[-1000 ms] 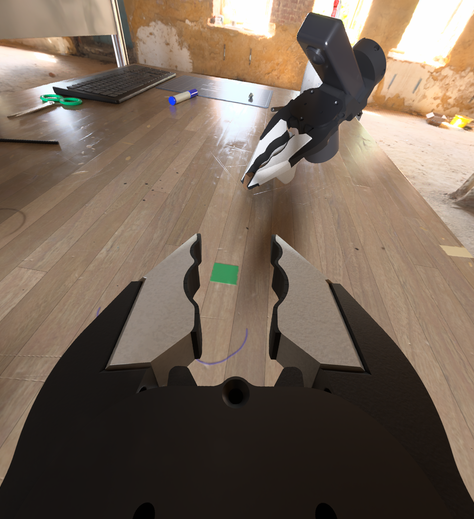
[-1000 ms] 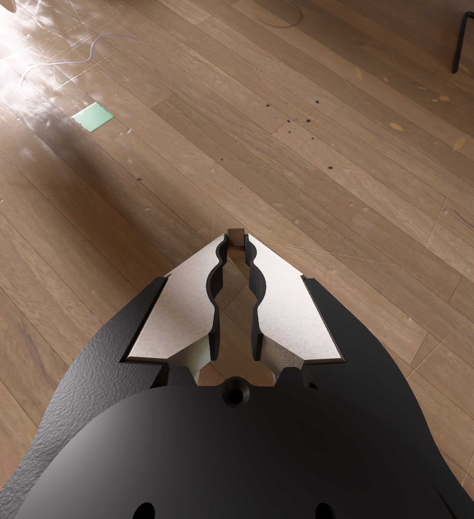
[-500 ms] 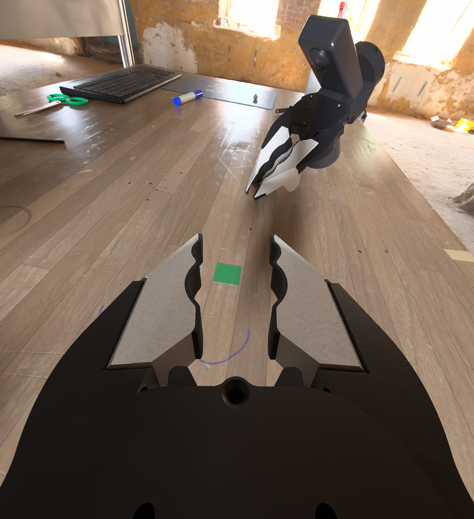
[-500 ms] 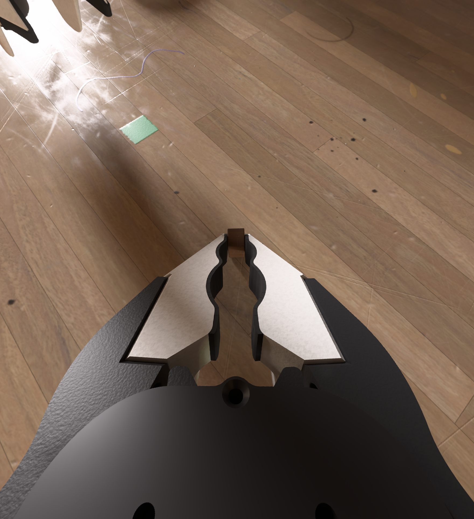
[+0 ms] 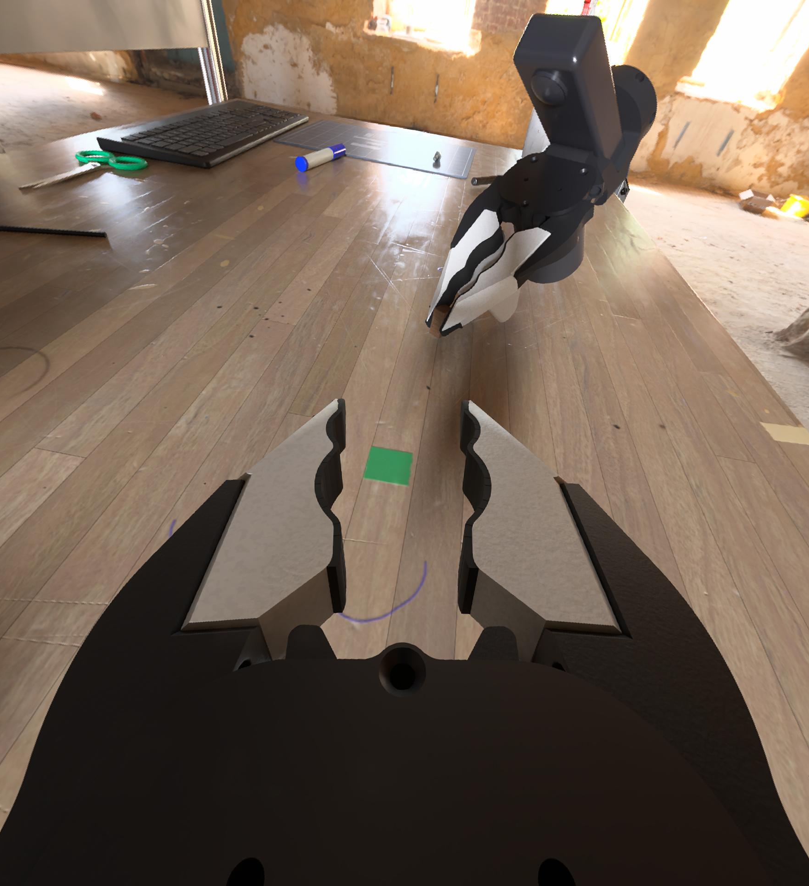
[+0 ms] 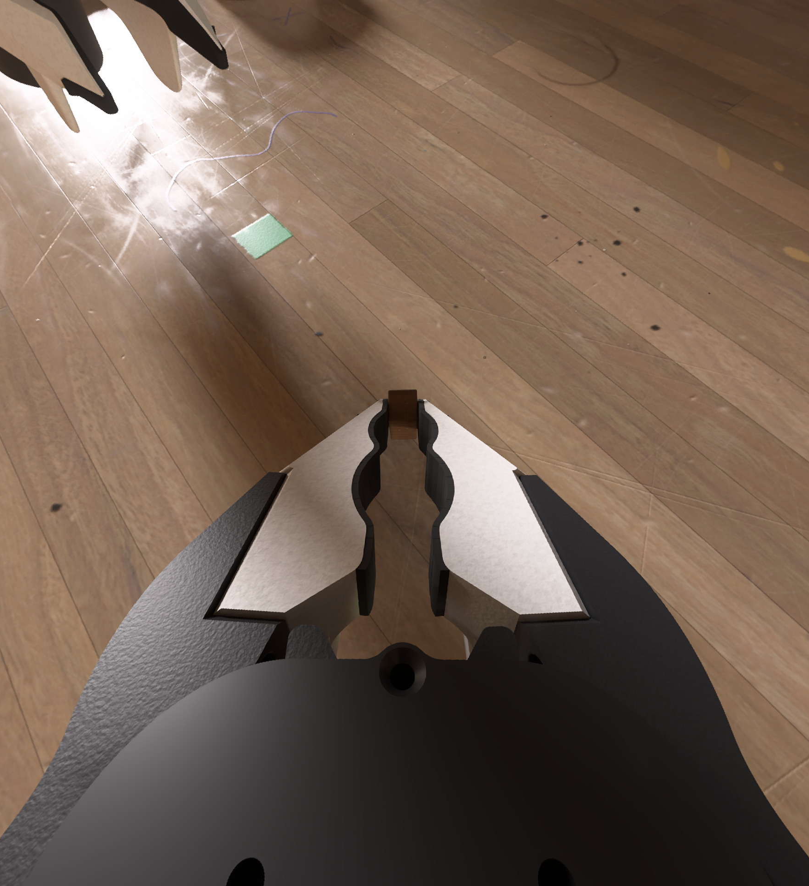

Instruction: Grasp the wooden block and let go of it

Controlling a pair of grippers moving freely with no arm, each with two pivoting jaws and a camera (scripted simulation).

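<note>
A small brown wooden block [image 6: 403, 414] is pinched between the tips of my right gripper [image 6: 403, 407], which is shut on it and holds it above the wooden table. In the left wrist view the right gripper [image 5: 441, 326] hangs tilted ahead and to the right, with the block [image 5: 437, 327] showing at its tip. My left gripper [image 5: 402, 407] is open and empty, low over the table, with a flat green square [image 5: 388, 466] between its fingers. The green square [image 6: 262, 236] also shows in the right wrist view, ahead and left of the block.
A black keyboard [image 5: 206, 132], green-handled scissors [image 5: 100, 163], a blue-capped marker [image 5: 318, 158] and a grey mat [image 5: 378, 146] lie at the table's far end. The table's right edge [image 5: 728, 345] drops to the floor. The left gripper's fingers [image 6: 67, 52] show at the top left.
My right gripper has come lower and nearer the left gripper and the green square, with the block still in it. The left gripper has barely moved.
</note>
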